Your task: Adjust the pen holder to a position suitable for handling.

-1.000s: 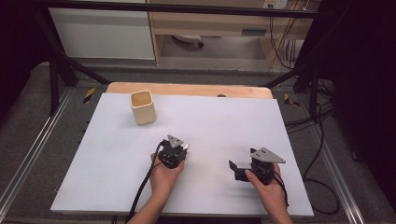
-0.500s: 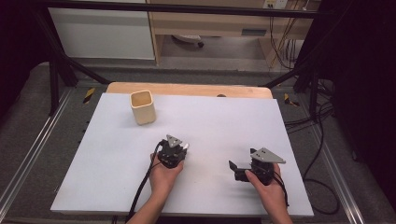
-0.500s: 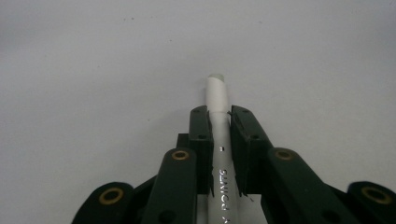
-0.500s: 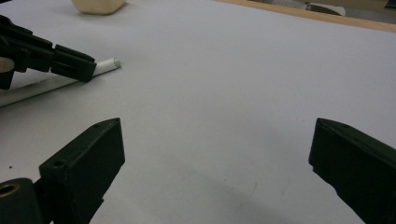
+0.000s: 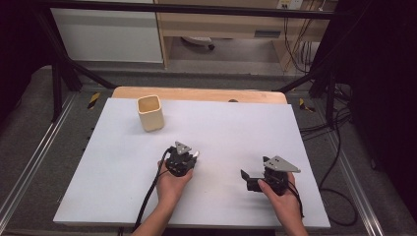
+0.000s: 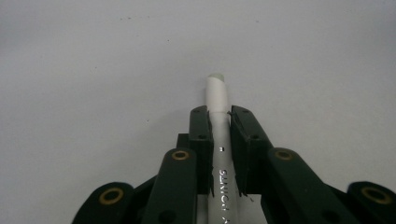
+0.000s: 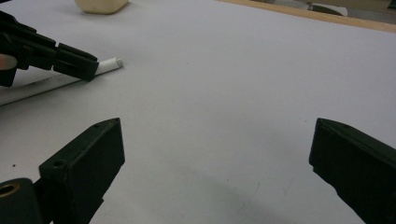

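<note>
A white pen (image 6: 217,93) with grey lettering lies low over the white table sheet (image 5: 221,128), its rounded tip sticking out past the jaws. My left gripper (image 6: 218,112) is shut on the pen, both pads pressing on its barrel. In the high view the left gripper (image 5: 191,156) sits near the middle of the sheet, held by a hand. My right gripper (image 7: 215,140) stands open with bare sheet between its jaws. It rests at the front right (image 5: 247,179) and points left toward the left gripper (image 7: 77,63) and the pen's tip (image 7: 111,62).
A cream square cup (image 5: 150,113) stands upright at the back left of the sheet, beyond the left gripper. A wooden board edge (image 5: 196,93) runs along the back. Black frame legs and cables lie on the floor around the table.
</note>
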Motion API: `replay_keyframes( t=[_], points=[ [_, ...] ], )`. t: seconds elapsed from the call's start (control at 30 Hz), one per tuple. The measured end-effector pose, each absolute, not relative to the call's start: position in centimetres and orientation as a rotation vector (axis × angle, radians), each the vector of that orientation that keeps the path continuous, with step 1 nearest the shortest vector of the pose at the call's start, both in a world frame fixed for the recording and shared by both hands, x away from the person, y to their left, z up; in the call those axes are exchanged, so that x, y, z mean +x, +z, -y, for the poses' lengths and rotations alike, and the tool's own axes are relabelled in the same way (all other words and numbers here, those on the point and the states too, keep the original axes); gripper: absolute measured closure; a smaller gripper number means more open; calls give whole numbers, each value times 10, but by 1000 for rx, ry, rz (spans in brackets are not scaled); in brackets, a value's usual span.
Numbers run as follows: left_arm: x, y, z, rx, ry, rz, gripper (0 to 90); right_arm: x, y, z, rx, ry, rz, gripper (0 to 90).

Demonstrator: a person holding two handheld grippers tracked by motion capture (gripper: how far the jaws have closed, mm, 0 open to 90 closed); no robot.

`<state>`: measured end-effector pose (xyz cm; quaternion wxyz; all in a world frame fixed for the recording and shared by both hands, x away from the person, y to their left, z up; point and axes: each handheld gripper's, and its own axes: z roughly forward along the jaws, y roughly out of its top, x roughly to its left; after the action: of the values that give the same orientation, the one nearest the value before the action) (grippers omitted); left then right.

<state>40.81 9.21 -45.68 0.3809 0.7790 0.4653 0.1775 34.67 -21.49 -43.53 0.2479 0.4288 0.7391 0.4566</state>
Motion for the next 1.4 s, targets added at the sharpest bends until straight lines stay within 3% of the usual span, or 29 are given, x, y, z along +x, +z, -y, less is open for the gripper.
replay_keyframes(
  t=[1.4],
  points=[
    [405, -446, -92, 1892, 422, -1122, 795, 346, -435, 214, 1167, 1244, -2021, 38]
  ],
)
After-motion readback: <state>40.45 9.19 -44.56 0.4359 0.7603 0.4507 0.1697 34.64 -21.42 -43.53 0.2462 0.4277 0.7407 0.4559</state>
